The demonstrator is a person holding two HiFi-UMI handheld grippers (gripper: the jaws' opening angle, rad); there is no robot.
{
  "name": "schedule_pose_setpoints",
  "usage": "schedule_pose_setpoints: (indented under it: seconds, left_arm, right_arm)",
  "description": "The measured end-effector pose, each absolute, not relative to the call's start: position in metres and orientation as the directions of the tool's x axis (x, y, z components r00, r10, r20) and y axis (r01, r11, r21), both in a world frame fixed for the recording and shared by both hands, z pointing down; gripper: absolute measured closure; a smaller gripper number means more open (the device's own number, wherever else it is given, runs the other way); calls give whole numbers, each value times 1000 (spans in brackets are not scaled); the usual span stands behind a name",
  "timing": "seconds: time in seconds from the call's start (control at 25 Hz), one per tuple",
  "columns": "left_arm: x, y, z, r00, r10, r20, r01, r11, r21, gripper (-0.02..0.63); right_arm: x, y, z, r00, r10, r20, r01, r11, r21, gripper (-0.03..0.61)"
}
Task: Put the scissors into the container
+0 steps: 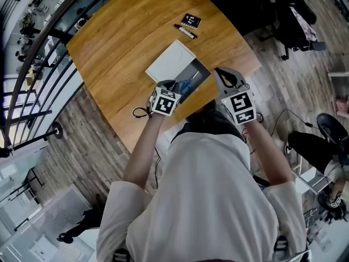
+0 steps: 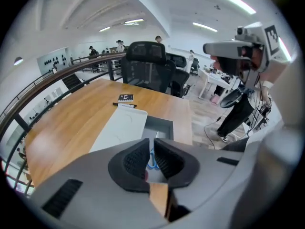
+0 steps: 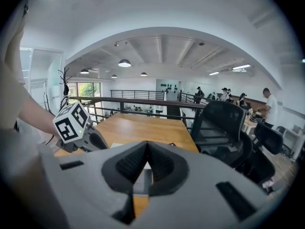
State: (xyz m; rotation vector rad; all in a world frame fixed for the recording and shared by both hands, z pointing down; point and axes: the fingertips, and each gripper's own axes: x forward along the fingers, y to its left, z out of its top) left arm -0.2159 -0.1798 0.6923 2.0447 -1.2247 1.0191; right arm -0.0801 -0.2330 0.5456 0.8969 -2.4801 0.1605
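The container is a shallow grey box with a white lid slid partly off to the left, near the table's front edge. The blue-handled scissors lie in the box's open part, blades pointing away from me. My left gripper is at their handle end; its jaws stand narrowly apart with the blue handle between the pads, which seem to press on it. My right gripper hangs over the table edge right of the box, shut and empty.
A black marker pen and a small black card lie beyond the box. The wooden table ends at a railing on the left. Black office chairs stand past the far edge.
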Motion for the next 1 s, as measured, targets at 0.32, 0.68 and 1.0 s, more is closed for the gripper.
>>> schedule_pose_setpoints:
  seconds: [0.32, 0.68, 1.0]
  left_arm:
    - [-240, -170, 605, 250, -677, 692, -952, -304, 46, 612]
    - [-241, -159, 501, 209, -840, 501, -977, -161, 138, 620]
    - [-248, -156, 434, 105, -935, 338, -990, -66, 126, 620]
  right_arm:
    - [-98, -229, 519, -719, -536, 442, -561, 823, 84, 577]
    - [-115, -237, 480, -801, -442, 405, -464, 885, 48, 576]
    - [-124, -249, 433, -870, -360, 338, -354, 932, 79, 577]
